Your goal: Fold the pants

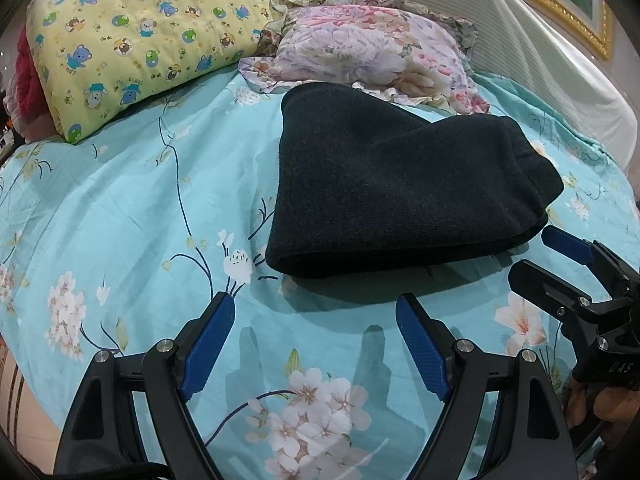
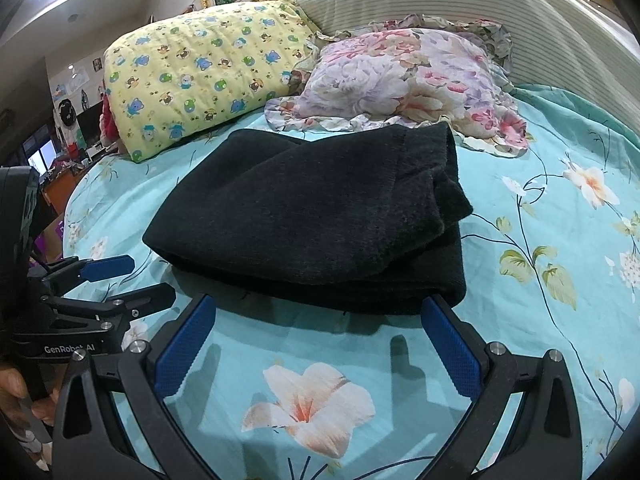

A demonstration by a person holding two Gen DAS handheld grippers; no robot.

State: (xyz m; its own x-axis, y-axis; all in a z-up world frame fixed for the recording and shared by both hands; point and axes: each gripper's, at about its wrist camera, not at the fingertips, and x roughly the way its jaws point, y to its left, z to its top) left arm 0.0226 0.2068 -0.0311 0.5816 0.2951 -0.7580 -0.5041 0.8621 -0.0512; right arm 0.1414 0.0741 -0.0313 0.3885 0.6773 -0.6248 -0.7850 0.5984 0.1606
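Pants (image 1: 400, 184): dark, folded, lying on floral bedsheet (image 1: 140, 220)
Left gripper (image 1: 316, 308): spread wide — empty
Right gripper (image 2: 318, 308): spread wide — empty, just short of the fold

A red bundle (image 1: 25, 76) lies mostly hidden behind the yellow pillow (image 1: 140, 36).

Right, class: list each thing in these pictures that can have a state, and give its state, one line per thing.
Pants: folded into a compact stack, lying on the bedsheet, not gripped.
Left gripper: open, empty, just short of the pants.
Right gripper: open, empty, at the near edge of the pants.
Yellow pillow: lying at the bedhead.
Floral pillow: lying beside it.
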